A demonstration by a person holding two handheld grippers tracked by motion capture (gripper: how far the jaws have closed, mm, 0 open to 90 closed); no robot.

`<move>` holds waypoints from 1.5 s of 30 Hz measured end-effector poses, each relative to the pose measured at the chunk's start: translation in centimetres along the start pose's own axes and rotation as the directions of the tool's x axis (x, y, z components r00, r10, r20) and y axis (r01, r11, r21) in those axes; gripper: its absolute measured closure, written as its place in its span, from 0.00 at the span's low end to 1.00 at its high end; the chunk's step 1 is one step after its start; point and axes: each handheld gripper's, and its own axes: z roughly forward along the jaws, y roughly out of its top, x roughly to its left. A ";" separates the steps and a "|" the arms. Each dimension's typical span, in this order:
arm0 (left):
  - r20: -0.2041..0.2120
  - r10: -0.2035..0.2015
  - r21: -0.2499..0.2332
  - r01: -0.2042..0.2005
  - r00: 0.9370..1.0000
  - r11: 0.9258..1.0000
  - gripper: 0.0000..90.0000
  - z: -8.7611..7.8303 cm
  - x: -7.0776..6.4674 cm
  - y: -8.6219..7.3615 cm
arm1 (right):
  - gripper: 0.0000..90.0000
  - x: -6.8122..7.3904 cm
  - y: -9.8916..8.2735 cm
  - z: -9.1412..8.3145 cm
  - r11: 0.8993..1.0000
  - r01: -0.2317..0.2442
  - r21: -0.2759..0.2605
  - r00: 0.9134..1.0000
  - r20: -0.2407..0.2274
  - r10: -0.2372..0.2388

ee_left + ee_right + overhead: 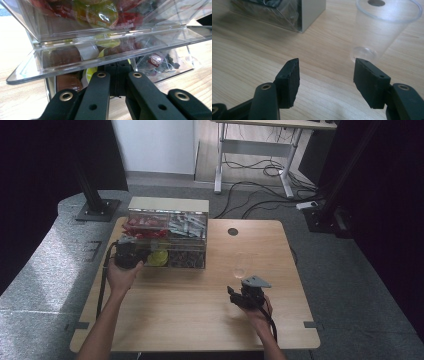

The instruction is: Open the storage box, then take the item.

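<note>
Clear plastic organiser (pixel 167 240) sits left of centre in the high view, on the wooden table (pixel 200 320); its compartments hold coloured packets. Left gripper (pixel 127 254) is at the organiser's lower left corner. In the left gripper view, the left gripper's jaws are clenched together just below a hinged clear flap (pixel 110 53) tilted open; whether they pinch the flap's edge cannot be told.

Right gripper (pixel 325 72) hovers over bare table, released, jaws apart and holding nothing. Clear plastic cup (pixel 384 27) stands upright at upper right of the right gripper view, beyond the jaw tips.
</note>
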 end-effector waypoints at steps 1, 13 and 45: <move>0.000 -0.001 0.000 0.001 1.000 1.000 1.00 0.0 0.0 0.0 | 0.42 0.1 0.1 0.0 1.000 0.002 -0.001 1.000 -0.003 -0.002; -0.001 0.000 0.000 0.000 1.000 1.000 1.00 0.3 0.1 0.4 | 0.44 1.6 2.1 0.7 1.000 0.005 -0.027 0.999 -0.043 -0.006; -0.007 0.012 -0.002 -0.012 1.000 1.000 1.00 -0.1 0.1 0.9 | 0.54 5.2 6.1 4.1 0.997 0.034 -0.067 0.990 -0.136 -0.043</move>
